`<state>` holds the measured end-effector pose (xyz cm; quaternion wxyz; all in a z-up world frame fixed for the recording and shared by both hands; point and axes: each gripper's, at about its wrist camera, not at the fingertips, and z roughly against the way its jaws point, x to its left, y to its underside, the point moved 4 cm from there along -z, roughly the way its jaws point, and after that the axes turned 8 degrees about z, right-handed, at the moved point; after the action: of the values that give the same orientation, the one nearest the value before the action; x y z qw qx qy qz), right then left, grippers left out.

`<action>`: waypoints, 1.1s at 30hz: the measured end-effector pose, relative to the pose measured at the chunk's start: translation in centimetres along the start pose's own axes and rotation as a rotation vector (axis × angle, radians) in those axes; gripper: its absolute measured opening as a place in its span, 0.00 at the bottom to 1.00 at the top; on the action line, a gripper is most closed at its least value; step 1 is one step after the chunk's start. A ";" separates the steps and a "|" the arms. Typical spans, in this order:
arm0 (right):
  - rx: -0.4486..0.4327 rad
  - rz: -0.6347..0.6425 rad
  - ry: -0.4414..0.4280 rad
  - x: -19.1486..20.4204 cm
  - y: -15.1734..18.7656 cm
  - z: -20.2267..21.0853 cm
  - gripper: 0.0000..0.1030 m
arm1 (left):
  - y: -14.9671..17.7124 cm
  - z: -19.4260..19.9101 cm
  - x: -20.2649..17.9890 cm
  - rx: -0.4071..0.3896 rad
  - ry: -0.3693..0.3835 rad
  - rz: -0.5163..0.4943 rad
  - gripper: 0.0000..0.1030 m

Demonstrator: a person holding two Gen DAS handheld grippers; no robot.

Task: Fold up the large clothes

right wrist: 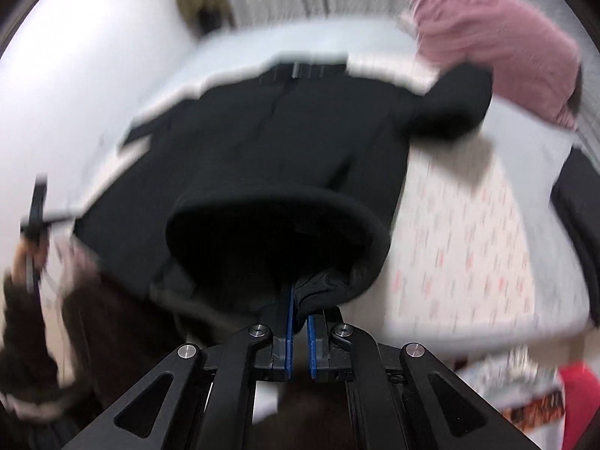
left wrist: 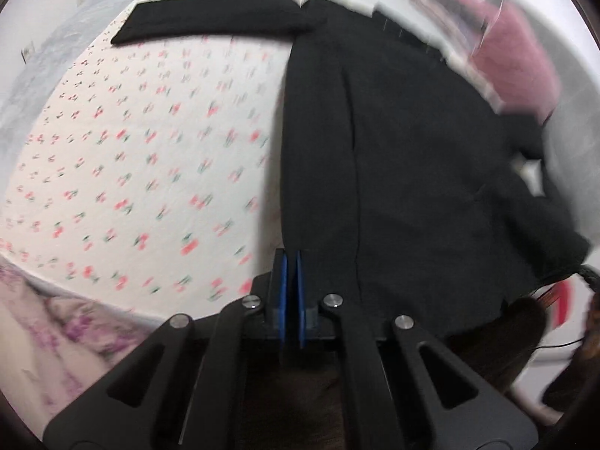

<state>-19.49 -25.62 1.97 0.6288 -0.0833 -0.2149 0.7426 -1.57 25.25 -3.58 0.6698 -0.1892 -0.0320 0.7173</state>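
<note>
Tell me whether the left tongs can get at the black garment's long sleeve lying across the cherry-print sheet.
Probably yes. The left tongs are closed at the black garment body's edge, apparently holding nothing. The sleeve lies flat on the cherry-print sheet, with only bare sheet between. They would need to open first.

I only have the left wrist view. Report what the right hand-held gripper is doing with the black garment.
Observer: The right hand-held gripper is shut on a bunched bit of the black garment.
Operator: Describe the cloth just ahead of its fingertips.
Observer: A thick rounded fold of the garment bulges right beyond the fingertips and hides the cloth behind it.
Operator: Say where the rest lies.
Observer: Beyond that fold it lies spread over the cherry-print sheet, one sleeve reaching toward the pink pillow. The view is blurred.
</note>
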 end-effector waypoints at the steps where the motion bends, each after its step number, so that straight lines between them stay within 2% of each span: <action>1: 0.045 0.012 -0.005 0.4 1.0 -0.5 0.08 | 0.4 -0.6 0.1 0.013 -0.054 -0.019 0.07; 2: 0.105 0.028 -0.005 0.6 2.4 -1.2 0.09 | 0.8 -0.9 -0.1 0.005 -0.108 -0.050 0.07; 3: 0.171 0.054 0.004 1.0 4.0 -1.6 0.10 | 1.4 -0.7 0.5 -0.020 -0.130 -0.077 0.14; 4: 0.193 0.061 -0.002 1.0 4.6 -1.4 0.11 | 1.6 -0.5 0.3 -0.046 -0.131 -0.101 0.21; 5: 0.199 0.056 -0.017 1.0 5.0 -1.0 0.15 | 1.7 -0.3 0.0 -0.066 -0.114 -0.117 0.43; 6: 0.184 0.044 -0.030 0.7 5.1 -0.4 0.18 | 1.6 -0.1 -0.2 -0.091 -0.095 -0.128 0.59; 7: 0.165 0.034 -0.036 0.3 4.8 0.0 0.30 | 1.6 0.1 0.1 -0.111 -0.089 -0.135 0.61; 8: 0.131 0.021 -0.043 -0.4 4.5 0.6 0.55 | 1.3 -0.1 0.0 -0.132 -0.092 -0.146 0.61; 10: 0.033 -0.020 -0.032 -2.0 2.7 1.3 0.87 | 0.5 -1.3 0.4 -0.114 -0.077 -0.136 0.61; 12: -0.023 -0.062 -0.041 -4.0 0.8 -0.2 0.87 | -0.4 -3.0 1.3 -0.071 -0.040 -0.082 0.61; 15: -0.026 -0.188 -0.080 -7.8 -1.0 -5.0 0.87 | -1.5 -6.0 2.4 0.011 -0.014 0.012 0.61; 17: -0.001 -0.272 -0.069 -10.2 -1.6 -8.3 0.85 | -1.6 -7.6 3.1 0.042 0.015 0.070 0.61; 18: 0.021 -0.337 -0.065 -11.8 -2.0 -11.0 0.82 | -1.6 -7.6 3.0 0.026 0.025 0.082 0.59; 19: 0.036 -0.383 -0.086 -12.7 -2.2 -12.7 0.67 | -1.5 -7.5 2.8 0.020 0.036 0.078 0.54; 20: 0.044 -0.412 -0.117 -13.2 -2.0 -13.9 0.43 | -1.2 -7.5 2.3 0.032 0.071 0.069 0.34; 21: 0.054 -0.450 -0.195 -13.1 -2.2 -15.7 0.30 | -0.9 -7.6 1.8 0.059 0.117 0.070 0.23; 22: 0.052 -0.447 -0.205 -12.7 -2.5 -16.4 0.20 | -0.6 -7.5 1.4 0.061 0.115 0.066 0.22; 23: 0.047 -0.421 -0.179 -12.3 -2.8 -16.6 0.11 | -0.4 -7.6 1.0 0.058 0.101 0.050 0.10; 25: 0.025 -0.394 -0.156 -11.9 -3.4 -15.7 0.08 | 0.2 -6.7 0.1 0.060 0.105 0.037 0.06; 27: -0.035 -0.388 -0.113 -12.5 -3.9 -13.1 0.07 | 0.6 -5.1 -0.6 0.051 0.162 0.053 0.05; 28: -0.083 -0.384 -0.059 -13.3 -4.2 -11.2 0.06 | 1.1 -4.0 -1.1 0.044 0.207 0.049 0.05; 30: -0.112 -0.364 0.085 -14.6 -4.4 -8.3 0.05 | 2.1 -3.5 -1.6 0.065 0.226 0.015 0.05; 31: -0.101 -0.341 0.188 -15.2 -4.5 -7.6 0.02 | 2.9 -3.8 -2.1 0.078 0.181 -0.033 0.05; 33: -0.055 -0.282 0.345 -15.8 -4.8 -7.2 0.04 | 4.0 -5.4 -2.8 0.079 -0.044 -0.158 0.09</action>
<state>-9.26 -38.80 -4.74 0.7515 -0.1955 -0.1338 0.6157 -3.62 21.00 -9.13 0.7302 -0.1440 -0.0332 0.6670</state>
